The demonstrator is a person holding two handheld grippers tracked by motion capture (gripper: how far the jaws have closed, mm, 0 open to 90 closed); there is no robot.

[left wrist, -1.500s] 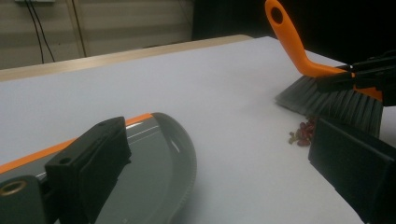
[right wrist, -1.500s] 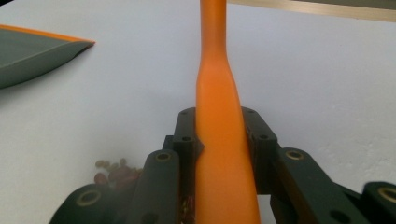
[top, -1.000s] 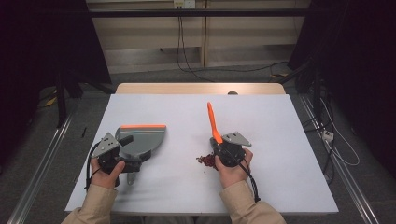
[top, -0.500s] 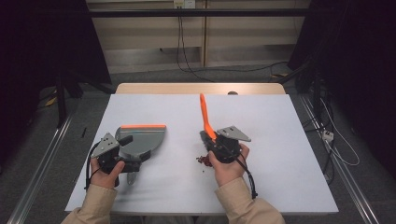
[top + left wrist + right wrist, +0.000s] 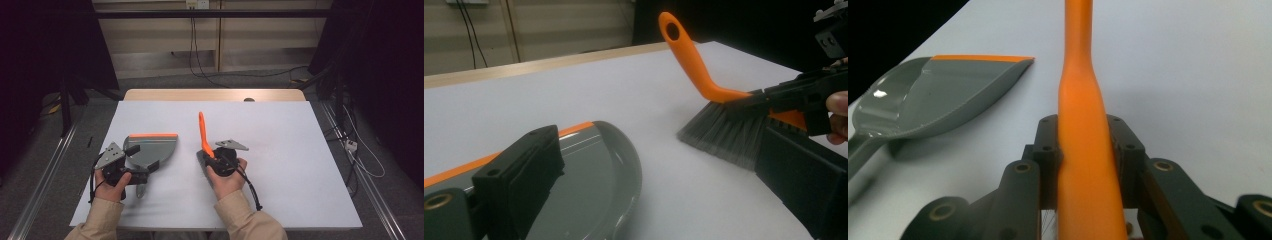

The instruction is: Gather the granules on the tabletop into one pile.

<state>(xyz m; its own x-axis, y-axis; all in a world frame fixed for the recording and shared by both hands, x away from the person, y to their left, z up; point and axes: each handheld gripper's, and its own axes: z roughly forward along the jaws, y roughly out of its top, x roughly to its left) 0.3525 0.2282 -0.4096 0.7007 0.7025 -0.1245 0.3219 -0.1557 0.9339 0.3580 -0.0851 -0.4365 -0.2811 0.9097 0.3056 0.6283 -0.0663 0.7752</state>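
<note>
Orange-handled brush [image 5: 202,134] clamped in right tool [image 5: 1087,150], grey dustpan [image 5: 150,150] (left tool's [image 5: 131,159] grip unclear) beside it.

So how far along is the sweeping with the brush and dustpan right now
Done: both tools are gripped. The left gripper holds the grey dustpan flat on the table; the right gripper is clamped on the orange brush. In hand: the bristles touch the table beside the pan. Left: the pan looks empty, so any sweeping in and dumping remain.
</note>
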